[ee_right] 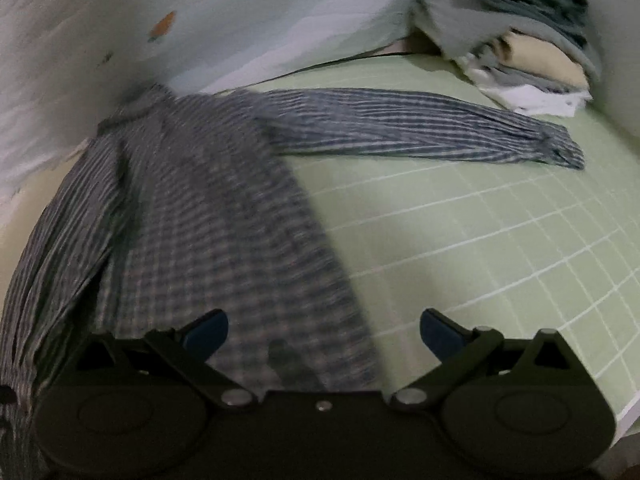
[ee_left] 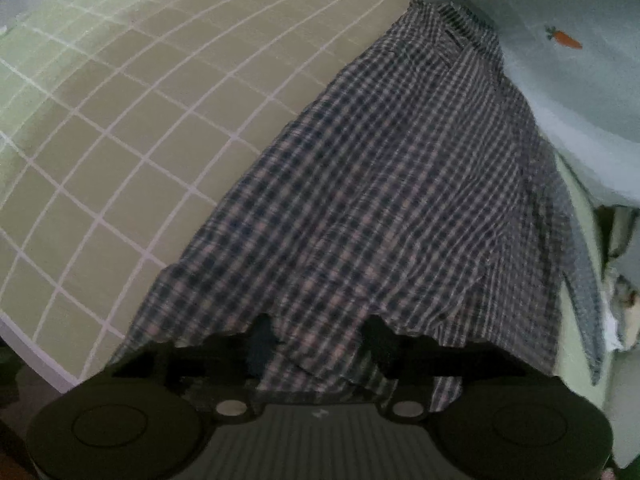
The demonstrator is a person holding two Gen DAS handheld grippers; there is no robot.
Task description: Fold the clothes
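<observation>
Now the checked shirt (ee_left: 400,184) lies spread on a pale green mat (ee_left: 120,140) with a white grid, its collar at the far end against a light blue sheet (ee_left: 580,92) and its hem close to both grippers. Its cloth is a small plaid of dark blue, grey and a little pink, and it is wrinkled along one side. From the right wrist view one long sleeve (ee_right: 420,128) stretches out sideways over the mat, flat and almost straight, with the cuff at its end. The left gripper (ee_left: 320,332) has its jaws apart over the hem; the cloth passes between them, but the fingers are dark and partly covered by the fabric, so I cannot tell if a pad touches it. The right gripper (ee_right: 324,328) has its jaws wide open, with blue pads, one above the shirt and the other above the bare mat, holding nothing. The right view is blurred, so the pattern there looks more like stripes. Behind the sleeve, a pile of folded clothes (ee_right: 520,52) sits in the far corner. The blue sheet carries a small carrot print (ee_left: 564,38)
</observation>
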